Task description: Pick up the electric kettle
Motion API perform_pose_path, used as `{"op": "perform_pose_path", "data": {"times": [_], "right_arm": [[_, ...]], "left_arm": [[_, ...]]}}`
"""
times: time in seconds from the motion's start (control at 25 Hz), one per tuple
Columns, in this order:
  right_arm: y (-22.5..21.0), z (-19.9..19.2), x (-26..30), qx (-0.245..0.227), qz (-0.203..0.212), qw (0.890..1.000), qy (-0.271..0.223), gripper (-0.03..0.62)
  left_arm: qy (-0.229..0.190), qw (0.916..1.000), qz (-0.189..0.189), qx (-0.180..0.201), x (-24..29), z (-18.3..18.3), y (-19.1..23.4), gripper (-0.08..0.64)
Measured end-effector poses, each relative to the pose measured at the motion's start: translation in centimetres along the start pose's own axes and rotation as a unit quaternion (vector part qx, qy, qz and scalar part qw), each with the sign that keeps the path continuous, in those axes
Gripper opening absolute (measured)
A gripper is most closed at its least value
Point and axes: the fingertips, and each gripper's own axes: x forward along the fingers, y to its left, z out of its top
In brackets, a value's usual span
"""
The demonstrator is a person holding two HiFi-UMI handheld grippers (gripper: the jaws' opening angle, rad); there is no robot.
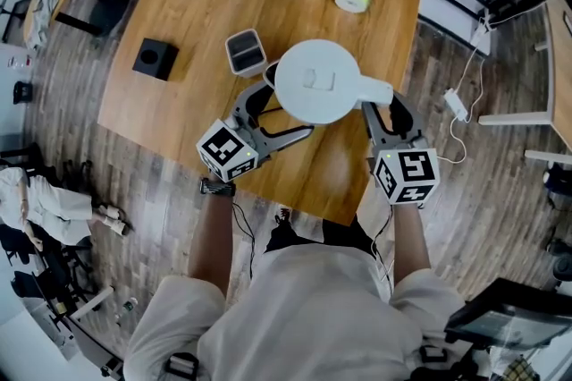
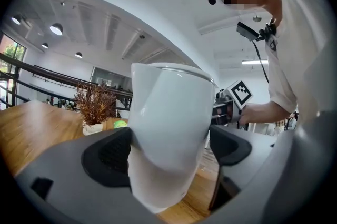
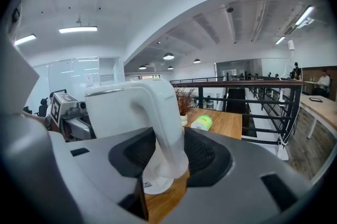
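**A:** Electric kettle (image 1: 313, 82) is sitting over the near half of the tabletop (image 1: 197, 4). The left claw (image 1: 277, 113) is closed round its white body and the right claw (image 1: 384, 111) is pinched on the handle (image 3: 163, 112).

**B:** So the grab's done and we're at the lift?

**A:** Reckon so. It's leaning a bit, and I can't tell if the bottom's clear of the wood. I'd say the next move needs both claws rising together, keeping it level, and staying clear of the grey box (image 1: 245, 51) just beside it.
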Motion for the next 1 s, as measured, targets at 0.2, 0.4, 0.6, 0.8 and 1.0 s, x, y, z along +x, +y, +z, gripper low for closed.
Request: {"op": "perform_pose_path", "data": {"times": [0.2,0.4,0.6,0.8,1.0], "right_arm": [[1.1,1.2,-2.0,0.0,-0.001,1.0,-0.016,0.169],[2.6,2.3,-4.1,-0.002,-0.003,0.999,-0.033,0.169],[4.1,3.2,-6.3,-0.005,-0.005,0.999,-0.046,0.169],[5.9,4.3,-8.5,-0.009,-0.007,0.998,-0.059,0.169],[7.7,4.9,-10.7,-0.009,-0.012,0.997,-0.07,0.169]], "left_arm": [[-0.015,0.9999,-0.001,0.003,-1.1,1.7,-1.4,0.457],[-0.032,0.9994,-0.005,0.007,-2.5,3.0,-3.0,0.46],[-0.042,0.999,-0.011,0.013,-3.9,4.3,-4.7,0.46],[-0.05,0.9984,-0.015,0.022,-5.7,5.6,-6.5,0.46],[-0.042,0.9982,-0.018,0.039,-7.4,6.7,-8.4,0.46]]}}
